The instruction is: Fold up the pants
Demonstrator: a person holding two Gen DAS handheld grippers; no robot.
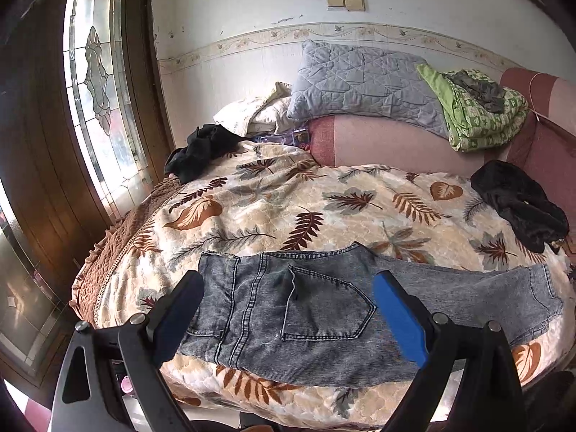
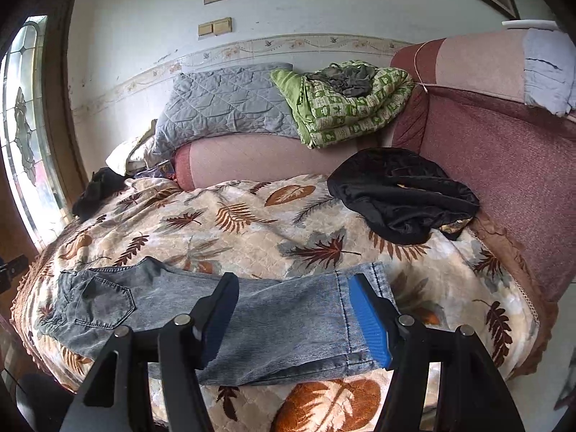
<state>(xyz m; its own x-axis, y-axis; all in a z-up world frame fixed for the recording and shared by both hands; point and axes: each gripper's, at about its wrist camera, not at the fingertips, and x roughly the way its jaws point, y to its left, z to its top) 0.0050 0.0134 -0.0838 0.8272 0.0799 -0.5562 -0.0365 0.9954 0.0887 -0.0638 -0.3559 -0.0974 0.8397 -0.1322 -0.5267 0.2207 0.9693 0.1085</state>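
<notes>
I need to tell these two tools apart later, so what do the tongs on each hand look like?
Both look alike. The left tongs and the right tongs each have two black angular arms with silver pivot bolts, ending in long flat pads, ribbed bright blue on the inner face. No cables, markings or sleeves show.

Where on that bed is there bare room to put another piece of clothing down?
The widest free patch is the middle of the leaf blanket, between the jeans in front and the pink bolster behind. It is crowded at the far corners: one black garment on the right, another on the left, pillows stacked behind.
</notes>
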